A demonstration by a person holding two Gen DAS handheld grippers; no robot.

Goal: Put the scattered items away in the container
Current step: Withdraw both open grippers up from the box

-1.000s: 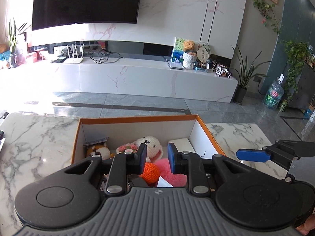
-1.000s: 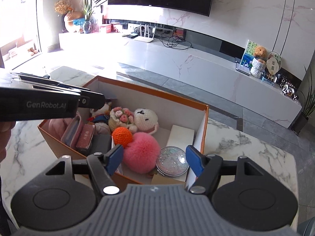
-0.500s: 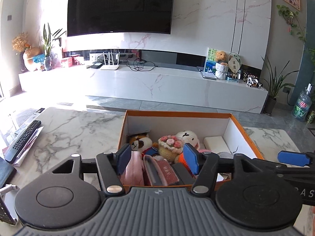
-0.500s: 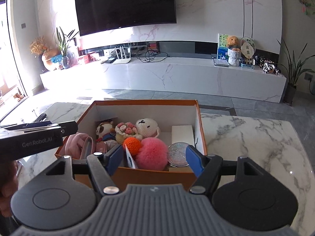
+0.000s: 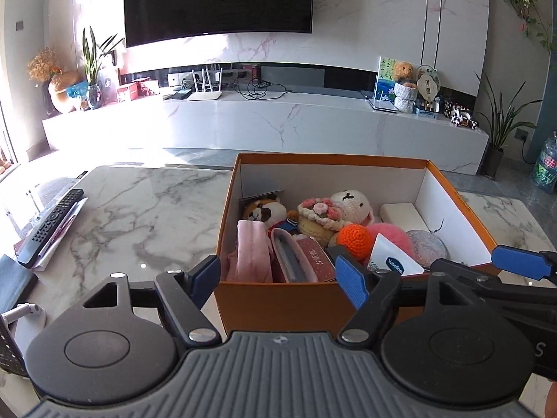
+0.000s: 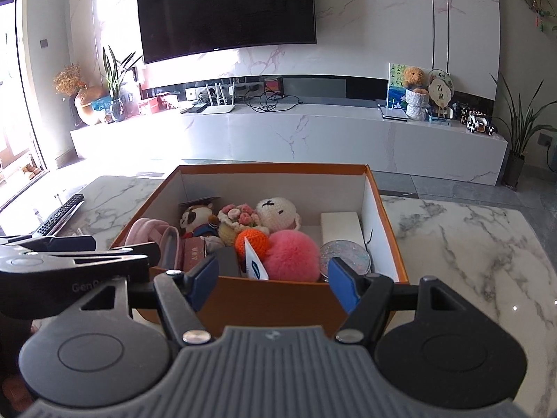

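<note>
An orange cardboard box (image 5: 330, 158) stands on the marble table (image 5: 139, 209). It holds a pink pouch (image 5: 250, 247), a plush dog (image 5: 264, 210), a crochet flower cake (image 5: 318, 214), a white crochet bunny (image 5: 351, 203), an orange crochet ball (image 5: 355, 240), a pink pompom (image 6: 290, 254), a Vaseline sachet (image 5: 393, 261), a glitter disc (image 5: 426, 247) and a small white box (image 5: 403, 214). My left gripper (image 5: 278, 278) hovers before the box's near wall, jaws opening wide, nothing between them. To its right, my right gripper (image 6: 274, 282) stands open and holds nothing.
A black remote control (image 5: 52, 230) lies on papers at the table's left edge. A dark flat object (image 5: 14, 278) sits nearer at the left. Bare marble (image 6: 470, 244) spreads right of the box. Beyond the table are floor and a white TV cabinet (image 5: 278, 125).
The left jaws went from nearly closed over the box to wide open. Both grippers drew back from above the box to its near side. The sachet now leans by the orange ball.
</note>
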